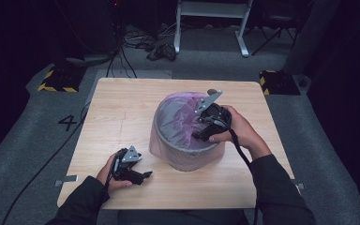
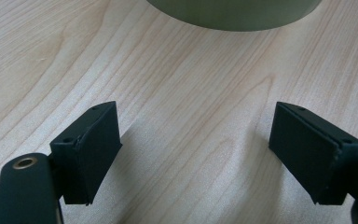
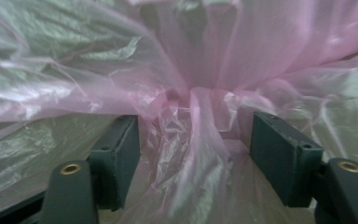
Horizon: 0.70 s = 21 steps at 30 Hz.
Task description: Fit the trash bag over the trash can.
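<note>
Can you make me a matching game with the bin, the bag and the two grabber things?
Things:
1. round grey bin
2. thin pink plastic bag
3. left gripper
4. right gripper

Places:
A. lining the bin, folded over its rim
B. open, low over the wooden table beside the bin
C. standing on the table
D. open, down inside the bag

Pairs: 1-C, 2-A, 3-B, 4-D

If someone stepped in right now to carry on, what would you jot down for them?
Right tool: inside the grey bin, jaws open, a gathered fold of the pink bag between them, not yet pinched.
Left tool: open, low over the wooden table beside the bin, holding nothing.
Done: the bag lines the bin, with its edge draped over the rim.
Left, probably: close on the fold and work the bag; the left tool could steady the bin.
</note>
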Each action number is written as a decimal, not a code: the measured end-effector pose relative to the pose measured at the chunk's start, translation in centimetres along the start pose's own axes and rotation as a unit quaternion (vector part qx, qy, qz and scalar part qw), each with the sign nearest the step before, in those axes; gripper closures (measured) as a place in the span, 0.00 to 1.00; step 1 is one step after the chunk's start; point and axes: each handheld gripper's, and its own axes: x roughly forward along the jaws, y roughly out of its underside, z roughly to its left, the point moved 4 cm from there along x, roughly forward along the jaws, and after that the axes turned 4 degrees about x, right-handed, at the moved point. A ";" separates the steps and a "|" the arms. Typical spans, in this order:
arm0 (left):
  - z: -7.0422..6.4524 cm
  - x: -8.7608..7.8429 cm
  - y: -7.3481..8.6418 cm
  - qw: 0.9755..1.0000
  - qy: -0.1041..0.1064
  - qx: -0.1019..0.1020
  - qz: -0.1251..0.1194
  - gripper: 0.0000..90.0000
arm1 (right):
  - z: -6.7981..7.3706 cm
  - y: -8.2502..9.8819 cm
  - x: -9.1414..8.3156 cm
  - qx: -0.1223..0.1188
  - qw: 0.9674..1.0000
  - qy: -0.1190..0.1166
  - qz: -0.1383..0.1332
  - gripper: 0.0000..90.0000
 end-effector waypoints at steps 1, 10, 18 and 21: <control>0.0 0.0 0.0 1.000 0.000 0.000 0.000 0.18 | 0.1 0.0 0.1 -0.004 1.000 -0.001 0.008 0.35; 0.0 0.0 0.0 1.000 0.000 0.000 0.000 0.18 | 0.0 -0.1 0.2 -0.004 1.000 -0.002 0.018 0.32; 0.0 0.0 0.0 1.000 0.000 0.001 0.000 0.18 | -0.1 -0.1 -0.2 0.005 0.999 0.026 -0.028 0.31; 0.0 0.0 0.0 1.000 0.000 0.001 0.000 0.18 | -0.1 0.0 -0.5 0.011 0.999 0.030 -0.044 0.31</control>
